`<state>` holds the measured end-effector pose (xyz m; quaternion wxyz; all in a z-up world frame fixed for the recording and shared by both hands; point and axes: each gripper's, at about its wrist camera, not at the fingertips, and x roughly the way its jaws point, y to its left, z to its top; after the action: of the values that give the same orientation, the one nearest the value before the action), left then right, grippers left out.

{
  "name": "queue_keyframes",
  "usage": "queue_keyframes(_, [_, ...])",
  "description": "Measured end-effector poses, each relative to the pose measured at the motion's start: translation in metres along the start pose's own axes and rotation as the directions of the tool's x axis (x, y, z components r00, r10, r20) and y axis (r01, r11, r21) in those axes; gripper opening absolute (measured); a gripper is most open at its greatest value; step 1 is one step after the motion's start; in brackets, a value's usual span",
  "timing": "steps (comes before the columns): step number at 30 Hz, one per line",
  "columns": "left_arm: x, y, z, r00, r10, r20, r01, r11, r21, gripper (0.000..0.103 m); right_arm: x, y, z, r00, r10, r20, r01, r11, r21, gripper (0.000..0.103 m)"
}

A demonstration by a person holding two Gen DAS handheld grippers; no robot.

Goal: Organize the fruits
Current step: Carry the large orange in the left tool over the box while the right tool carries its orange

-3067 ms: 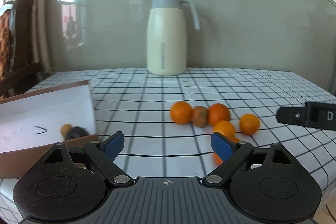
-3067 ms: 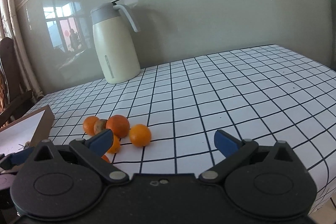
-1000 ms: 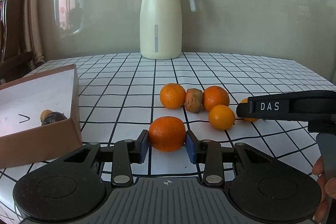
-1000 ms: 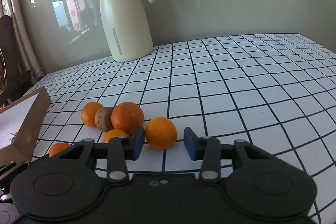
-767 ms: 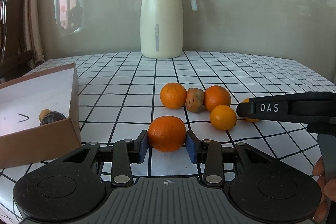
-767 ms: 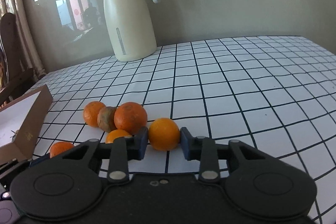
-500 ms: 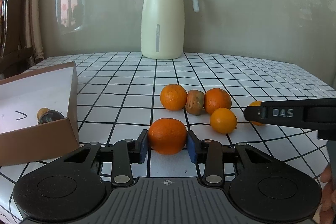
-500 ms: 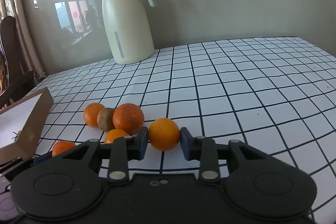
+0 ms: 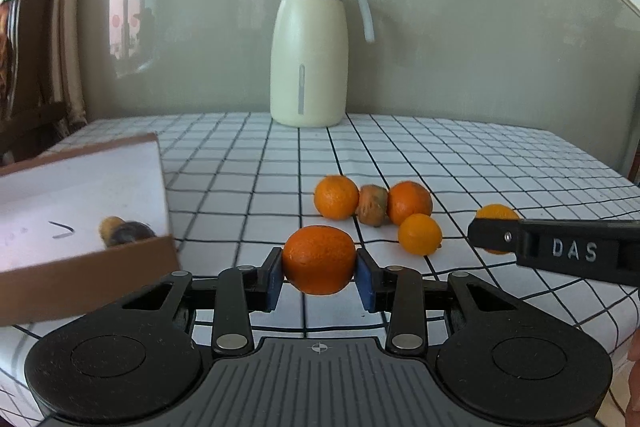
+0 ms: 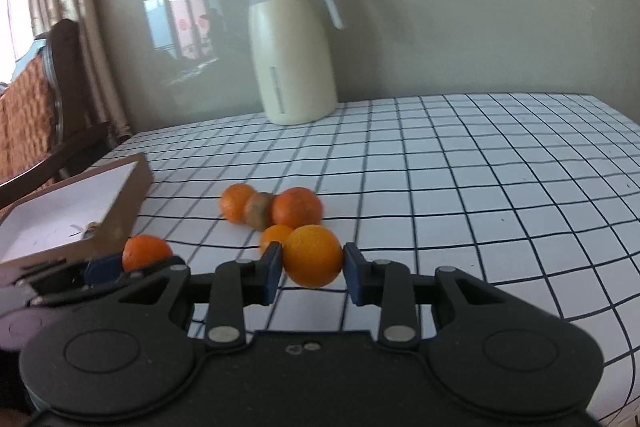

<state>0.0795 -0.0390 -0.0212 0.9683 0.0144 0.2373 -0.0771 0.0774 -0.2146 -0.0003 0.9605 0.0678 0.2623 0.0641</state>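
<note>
My left gripper (image 9: 319,277) is shut on a deep orange tangerine (image 9: 319,259), held just above the checked tablecloth. My right gripper (image 10: 312,269) is shut on a lighter orange (image 10: 313,254), also lifted; it shows at the right of the left wrist view (image 9: 496,215) behind the other gripper's finger. On the cloth lie two oranges (image 9: 336,196) (image 9: 409,202) with a brown spoiled fruit (image 9: 373,204) between them, and a small orange (image 9: 420,233) in front. A cardboard box (image 9: 88,259) on the left holds a dark fruit (image 9: 127,231).
A cream thermos jug (image 9: 309,55) stands at the back of the table by the wall. A wooden chair (image 10: 60,99) stands beyond the table's left side. The table's right edge (image 9: 600,163) drops off near the wall.
Both grippers have closed on their oranges and lifted them off the cloth. The right gripper has swung left, toward the box.
</note>
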Motion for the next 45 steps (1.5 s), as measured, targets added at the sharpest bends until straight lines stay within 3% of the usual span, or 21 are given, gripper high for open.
queue_keyframes(8, [-0.030,0.032,0.005,0.998,0.031,0.062,-0.030,1.000,-0.009,0.038,-0.016,0.025,0.004,0.995,0.079,0.058,-0.076,0.996,-0.048,0.024])
queue_keyframes(17, [-0.053,0.079,0.005,0.985,0.135,0.104,-0.127,0.989,-0.073,0.038,-0.007,0.063,0.013,0.980,0.173,0.095,-0.167,0.984,-0.068,0.024])
queue_keyframes(28, [-0.073,0.131,0.000,0.955,0.266,0.129,-0.243,0.955,-0.171,0.038,0.005,0.110,0.018,0.959,0.253,0.131,-0.241,0.965,-0.100,0.024])
queue_keyframes(45, [-0.081,0.182,-0.008,0.919,0.381,0.101,-0.347,0.903,-0.254,0.038,0.028,0.152,0.019,0.941,0.319,0.115,-0.307,0.946,-0.108,0.024])
